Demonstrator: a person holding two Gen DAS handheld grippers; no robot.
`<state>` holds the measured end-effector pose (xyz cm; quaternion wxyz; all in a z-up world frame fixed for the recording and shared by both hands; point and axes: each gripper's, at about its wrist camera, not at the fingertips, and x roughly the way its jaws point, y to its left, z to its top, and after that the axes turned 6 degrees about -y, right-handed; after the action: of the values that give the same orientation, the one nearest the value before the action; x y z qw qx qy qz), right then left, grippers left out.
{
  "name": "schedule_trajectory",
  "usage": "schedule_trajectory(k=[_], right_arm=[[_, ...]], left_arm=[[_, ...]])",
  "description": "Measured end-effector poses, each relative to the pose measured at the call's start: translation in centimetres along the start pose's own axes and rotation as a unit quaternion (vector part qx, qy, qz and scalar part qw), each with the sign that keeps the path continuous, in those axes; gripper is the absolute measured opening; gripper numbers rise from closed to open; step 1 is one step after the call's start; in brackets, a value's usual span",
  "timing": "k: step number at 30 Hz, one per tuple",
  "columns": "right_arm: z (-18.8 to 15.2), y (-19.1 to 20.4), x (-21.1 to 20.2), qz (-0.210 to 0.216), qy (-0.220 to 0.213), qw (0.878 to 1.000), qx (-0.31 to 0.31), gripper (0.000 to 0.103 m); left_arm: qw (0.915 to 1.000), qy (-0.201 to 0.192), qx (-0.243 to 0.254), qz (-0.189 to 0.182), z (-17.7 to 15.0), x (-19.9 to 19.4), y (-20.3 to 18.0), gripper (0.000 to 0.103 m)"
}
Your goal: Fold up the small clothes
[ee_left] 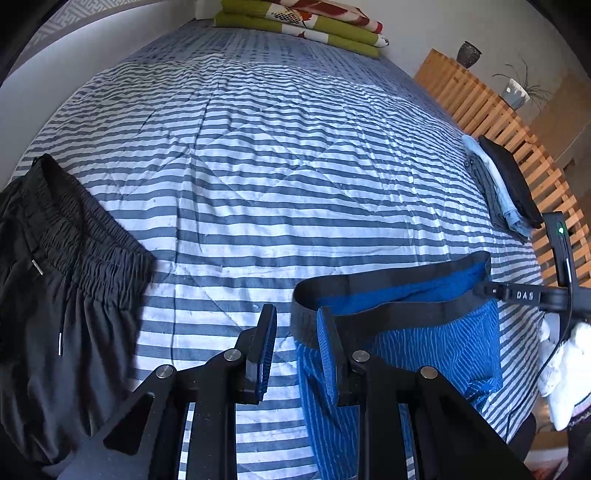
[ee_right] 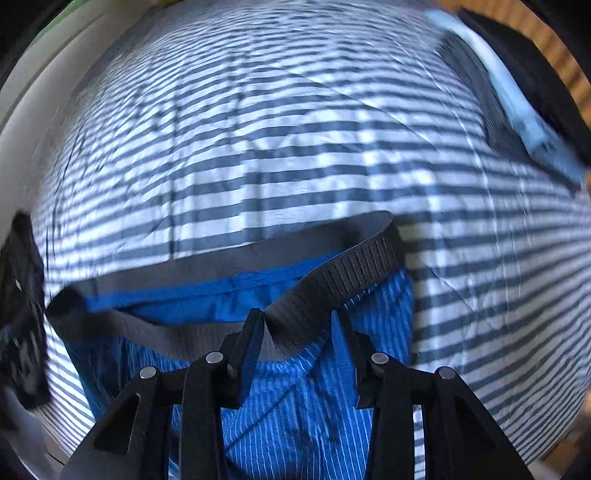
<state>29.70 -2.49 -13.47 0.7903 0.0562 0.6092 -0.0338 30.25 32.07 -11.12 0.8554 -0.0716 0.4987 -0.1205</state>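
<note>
While both grippers, left gripper (ee_left: 295, 325) and right gripper (ee_right: 297, 325), stand spread, the limp, light blue shorts (ee_right: 295, 406) seem best pinched at the stiffer waistband (ee_right: 343, 280) just ahead.

A home bedroom: a bed under a blue-and-white striped quilt (ee_left: 258, 166), folded blankets (ee_left: 299, 22) at its far end, a wooden slatted frame (ee_left: 491, 110) alongside, and a potted plant (ee_left: 517, 90) beyond.

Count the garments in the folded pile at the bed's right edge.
3 show: a black one on top, a light blue one under it, and a grey one at the bottom. More may be hidden between the layers.
</note>
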Motion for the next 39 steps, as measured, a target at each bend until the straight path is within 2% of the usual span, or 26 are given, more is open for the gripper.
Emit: schedule_trajectory(k=[2,4,6,7,9,14,18,20,23,25,27,29,31,33,34,36,37,38,39], right_arm=[[-0.3,1.5,0.3,-0.013,0.0,0.999,-0.04,0.039],[-0.8,2.6,0.8,-0.031,0.001,0.997,-0.077,0.039],[-1.2,2.9,0.8,-0.037,-0.003,0.995,-0.092,0.014],[-1.3,2.8,0.7,-0.025,0.001,0.995,-0.095,0.005],[-1.6,1.7,-0.3,0.005,0.001,0.997,-0.083,0.005],[-1.6,-4.1,-5.0,0.075,-0.017,0.996,-0.05,0.005],[-0.1,-9.1,-6.7,0.045,-0.042,0.998,-0.012,0.005],[0.8,-11.8,-5.7,0.036,-0.034,0.999,0.014,0.005],[1.3,-13.6,-3.2,-0.012,-0.02,0.999,0.024,0.005],[1.2,-14.6,-2.0,-0.028,-0.019,0.999,0.031,0.005],[1.1,-15.4,-0.9,0.004,-0.003,0.999,0.047,0.005],[0.8,-15.4,-0.8,0.021,-0.007,0.999,0.048,0.005],[0.7,-15.3,-1.1,0.032,-0.01,0.999,0.041,0.006],[0.5,-14.8,-1.3,0.04,-0.01,0.998,0.037,0.008],[0.5,-14.8,-1.3,0.043,-0.01,0.998,0.036,0.008],[0.3,-14.9,-1.8,0.053,-0.014,0.998,0.031,0.008],[0.5,-15.1,-1.9,0.057,-0.017,0.998,0.031,0.01],[0.5,-15.3,-2.0,0.062,-0.02,0.997,0.031,0.019],[0.6,-15.7,-2.2,0.065,-0.022,0.997,0.033,0.025]], left_arm=[[1.0,0.001,-0.007,0.002,0.0,0.0,0.5,0.024],[0.9999,0.001,-0.014,0.005,-0.1,0.0,1.1,0.024],[0.9998,-0.001,-0.018,0.006,-0.1,-0.2,1.4,0.024],[0.9998,-0.001,-0.018,0.006,-0.1,-0.3,1.6,0.024],[0.9998,-0.002,-0.016,0.009,-0.2,-0.6,1.7,0.024],[0.9998,0.0,-0.017,0.008,-0.2,-0.5,1.7,0.024],[0.9999,0.012,-0.008,-0.002,-0.3,1.0,0.2,0.024],[0.9997,0.02,-0.001,-0.01,-0.4,2.2,-0.9,0.024],[0.9989,0.035,0.0,-0.031,-0.4,4.0,-2.5,0.026],[0.9984,0.038,-0.004,-0.04,-0.5,4.7,-3.4,0.031],[0.9976,0.037,-0.008,-0.058,-0.4,5.3,-4.3,0.039],[0.9961,0.036,-0.015,-0.079,-0.2,5.5,-4.9,0.057],[0.9948,0.037,-0.02,-0.092,-0.1,6.0,-5.8,0.067],[0.9951,0.045,-0.01,-0.087,0.0,7.1,-7.0,0.067],[0.9954,0.05,-0.007,-0.082,0.0,7.7,-7.4,0.065],[0.9958,0.058,-0.005,-0.07,-0.1,8.8,-8.0,0.035],[0.9958,0.062,-0.003,-0.067,-0.2,9.1,-8.3,0.009],[0.9959,0.063,-0.003,-0.065,-0.3,9.4,-8.5,0.003],[0.9962,0.057,-0.004,-0.065,-0.4,9.3,-8.5,0.002]])
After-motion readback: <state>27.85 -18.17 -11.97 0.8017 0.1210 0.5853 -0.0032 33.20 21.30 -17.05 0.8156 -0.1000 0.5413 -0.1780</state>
